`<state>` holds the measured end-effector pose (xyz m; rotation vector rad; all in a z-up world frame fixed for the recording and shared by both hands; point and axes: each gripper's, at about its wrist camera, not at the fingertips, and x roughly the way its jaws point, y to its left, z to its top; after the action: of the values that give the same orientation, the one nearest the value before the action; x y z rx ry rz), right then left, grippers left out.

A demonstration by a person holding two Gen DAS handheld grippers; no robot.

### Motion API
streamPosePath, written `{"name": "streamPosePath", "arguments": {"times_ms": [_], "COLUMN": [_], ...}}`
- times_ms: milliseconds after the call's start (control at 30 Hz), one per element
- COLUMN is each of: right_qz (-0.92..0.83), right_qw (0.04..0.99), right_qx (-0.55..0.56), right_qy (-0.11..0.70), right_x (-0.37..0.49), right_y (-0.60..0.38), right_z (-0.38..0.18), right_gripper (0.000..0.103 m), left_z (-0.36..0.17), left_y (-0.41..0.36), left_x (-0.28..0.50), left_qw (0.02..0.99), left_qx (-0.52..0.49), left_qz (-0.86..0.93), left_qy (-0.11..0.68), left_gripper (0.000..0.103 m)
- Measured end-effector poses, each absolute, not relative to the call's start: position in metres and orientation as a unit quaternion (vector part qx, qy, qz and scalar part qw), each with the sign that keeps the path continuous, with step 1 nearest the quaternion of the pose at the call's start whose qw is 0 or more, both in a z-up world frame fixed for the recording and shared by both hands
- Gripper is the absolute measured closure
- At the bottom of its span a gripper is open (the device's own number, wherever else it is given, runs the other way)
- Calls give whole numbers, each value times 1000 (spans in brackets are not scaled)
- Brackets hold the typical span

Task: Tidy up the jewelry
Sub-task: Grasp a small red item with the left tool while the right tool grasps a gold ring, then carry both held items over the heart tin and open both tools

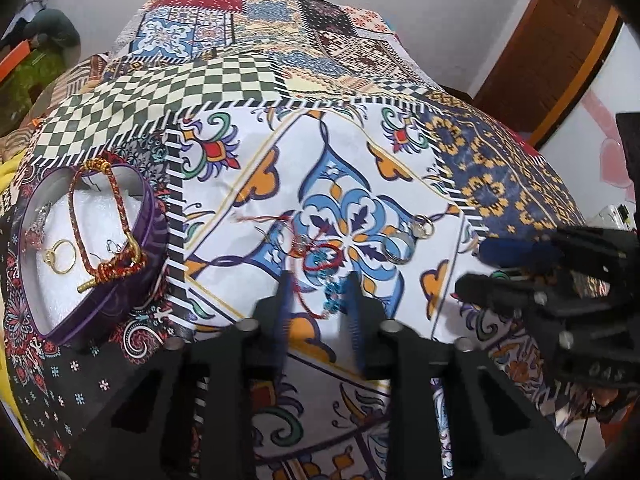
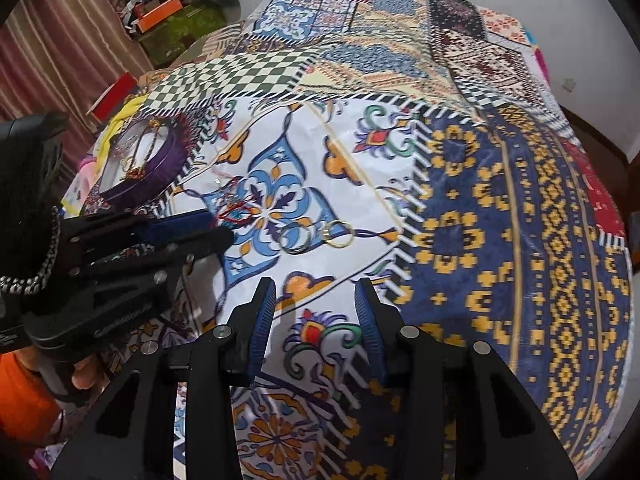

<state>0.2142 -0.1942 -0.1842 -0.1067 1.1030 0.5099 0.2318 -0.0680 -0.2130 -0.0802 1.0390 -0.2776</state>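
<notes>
A purple heart-shaped box (image 1: 150, 216) with white lining sits at the left. It holds a red-and-gold braided bracelet (image 1: 120, 216), a gold ring (image 1: 60, 256) and small earrings. On the patterned cloth lie a red thread bracelet with blue beads (image 1: 320, 258), a silver ring (image 1: 398, 248) and a small gold ring (image 1: 424, 226). My left gripper (image 1: 319, 284) is open just above the cloth, its fingers either side of the thread bracelet's tail. My right gripper (image 2: 316, 292) is open and empty, just short of the silver ring (image 2: 296, 238) and the gold ring (image 2: 338, 234).
A patchwork cloth (image 2: 500, 220) covers the whole rounded surface and falls away at its edges. Boxes and clutter (image 2: 168, 16) lie beyond the far left edge, near a striped curtain. A wooden door (image 1: 552, 48) stands at the back right.
</notes>
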Motion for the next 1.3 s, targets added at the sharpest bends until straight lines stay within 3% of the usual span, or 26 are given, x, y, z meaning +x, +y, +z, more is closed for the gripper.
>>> {"name": "streamPosePath", "arguments": {"times_ms": [67, 533, 667, 1300], "right_qz": [244, 238, 230, 241], "right_qw": [818, 812, 816, 855], "right_qx": [-52, -72, -77, -80], "right_qy": [519, 527, 524, 452], "right_x": [215, 236, 240, 209], "right_y": [-189, -159, -157, -152], "right_z": [-186, -200, -201, -144], "right_gripper": [66, 67, 83, 83], "left_z": [-214, -208, -204, -127], "left_y": [-64, -41, -37, -21], "left_x": [232, 214, 211, 181], "left_qw": [859, 864, 867, 908], "left_qx": [-42, -54, -61, -61], "left_qz": [-129, -124, -122, -109], "left_qy": [494, 486, 480, 400], "left_gripper": [97, 97, 97, 97]}}
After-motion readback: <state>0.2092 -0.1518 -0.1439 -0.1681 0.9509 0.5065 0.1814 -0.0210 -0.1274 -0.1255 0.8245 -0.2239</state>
